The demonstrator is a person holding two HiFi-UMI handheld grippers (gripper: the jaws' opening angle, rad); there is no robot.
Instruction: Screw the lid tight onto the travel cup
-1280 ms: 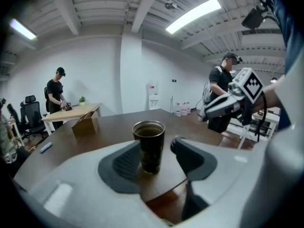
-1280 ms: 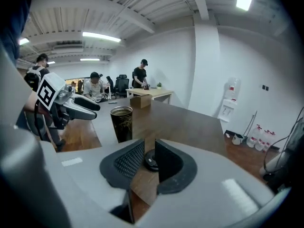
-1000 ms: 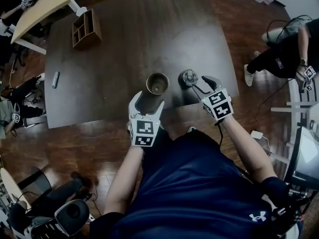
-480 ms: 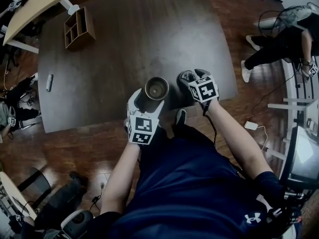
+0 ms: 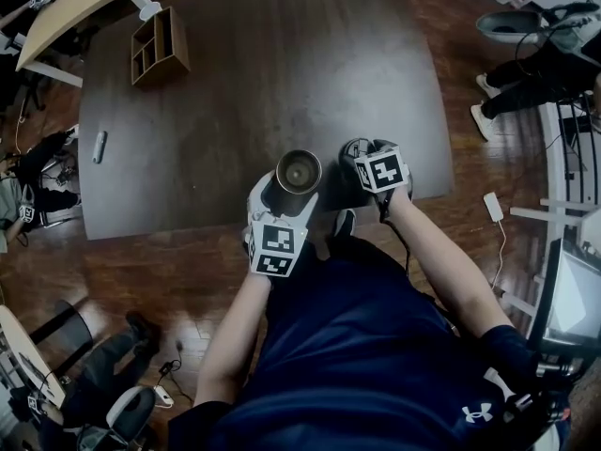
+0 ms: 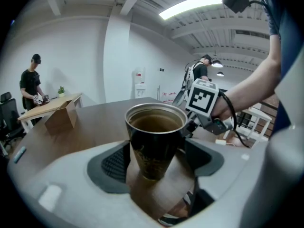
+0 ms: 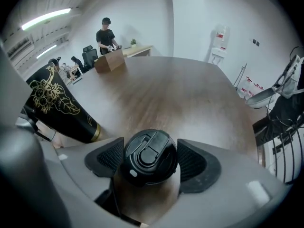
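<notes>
While your left gripper (image 5: 280, 198) clamps the tapered, steel-rimmed black cup (image 5: 298, 171), your right gripper (image 7: 151, 163) is opening its jaws around the round black lid (image 7: 150, 152) on the woodgrain table (image 7: 180, 94).

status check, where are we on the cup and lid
Left gripper closed on cup, open top up. Right gripper jaws opening around lid, lid flat on table, not yet on cup. Nothing in the way.

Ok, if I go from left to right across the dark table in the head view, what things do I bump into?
small grey pen-like thing → wooden compartment box → travel cup → black lid
</notes>
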